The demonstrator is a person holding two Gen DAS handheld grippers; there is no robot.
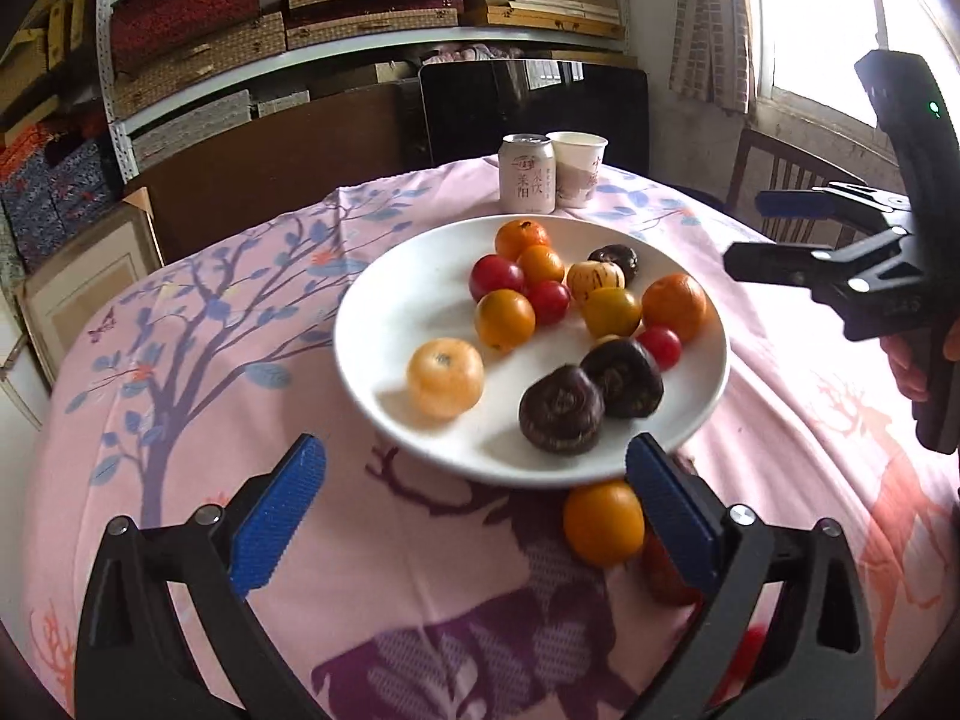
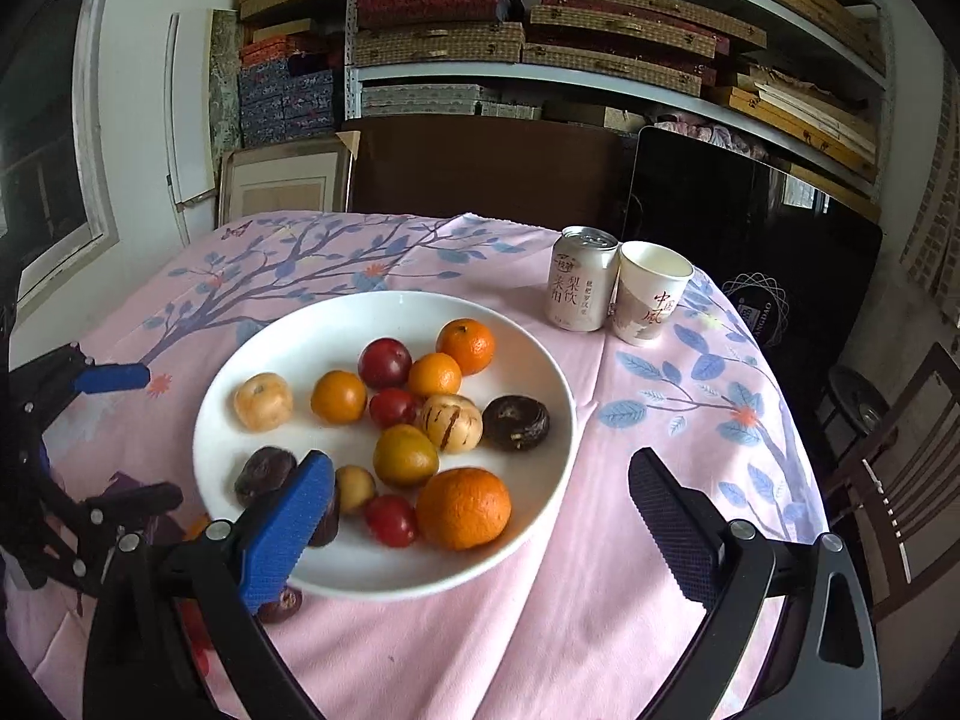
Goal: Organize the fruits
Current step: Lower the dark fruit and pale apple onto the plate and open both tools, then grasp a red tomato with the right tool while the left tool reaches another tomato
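Observation:
A white plate (image 1: 384, 324) on the pink cloth holds several fruits: oranges, red plums, dark brown fruits (image 1: 561, 411) and a pale striped fruit (image 1: 594, 277). It also shows in the right wrist view (image 2: 288, 330). An orange fruit (image 1: 603, 522) lies on the cloth just off the plate's near rim, beside my left gripper's right finger. A reddish fruit (image 1: 663, 570) sits partly hidden behind that finger. My left gripper (image 1: 474, 510) is open and empty, in front of the plate. My right gripper (image 2: 480, 516) is open and empty over the plate's near rim, above a large orange (image 2: 463, 507).
A drink can (image 1: 527, 174) and a paper cup (image 1: 577, 168) stand behind the plate. A dark fruit (image 2: 281, 603) lies on the cloth off the plate's rim. Wooden chairs stand to the right, shelves of boxes behind the table.

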